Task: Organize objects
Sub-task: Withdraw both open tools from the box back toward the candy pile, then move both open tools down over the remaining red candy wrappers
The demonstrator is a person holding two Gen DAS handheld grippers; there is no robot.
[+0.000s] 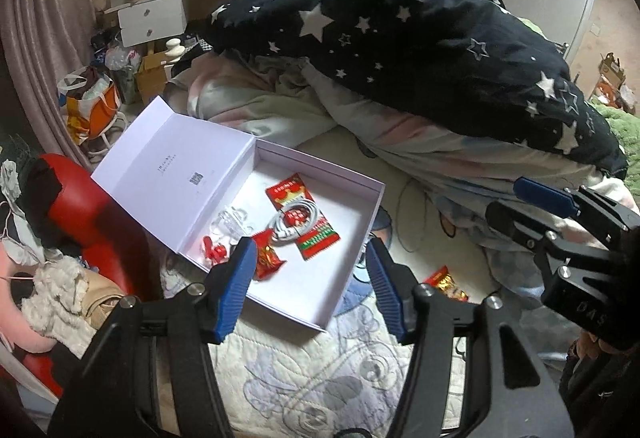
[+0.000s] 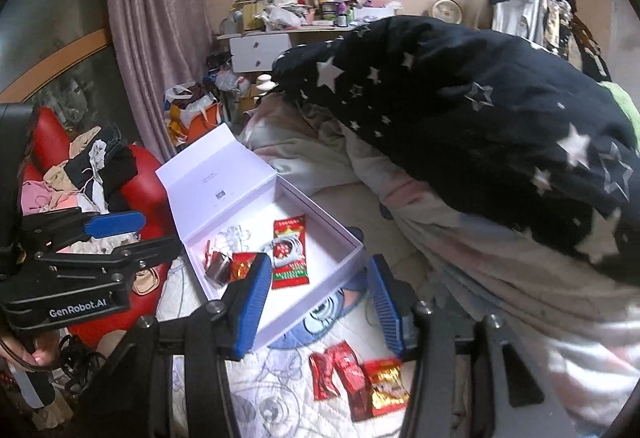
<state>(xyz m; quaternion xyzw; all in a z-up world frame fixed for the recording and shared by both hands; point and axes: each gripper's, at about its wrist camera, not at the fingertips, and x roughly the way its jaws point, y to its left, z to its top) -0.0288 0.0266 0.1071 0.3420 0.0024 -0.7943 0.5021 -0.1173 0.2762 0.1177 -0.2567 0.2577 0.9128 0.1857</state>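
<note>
1. Two grippers, the left gripper (image 1: 312, 278) and the right gripper (image 2: 320, 302), stand parted at the frames' bottom, holding nothing.
2. The open white box (image 1: 360, 234), centre-left, contains red packets (image 1: 289, 193) and a coiled white cable (image 1: 294, 223).
3. More red snack packets (image 2: 356, 378) lie on the quilt (image 2: 264, 390), lower centre.

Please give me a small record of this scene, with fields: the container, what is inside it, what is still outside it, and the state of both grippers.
container: white box, lid open, on the quilted bed cover
inside: coiled white cable, red snack packets, small clear items
outside: loose red packets on the cover, near the box
left gripper: open, empty
right gripper: open, empty
</note>
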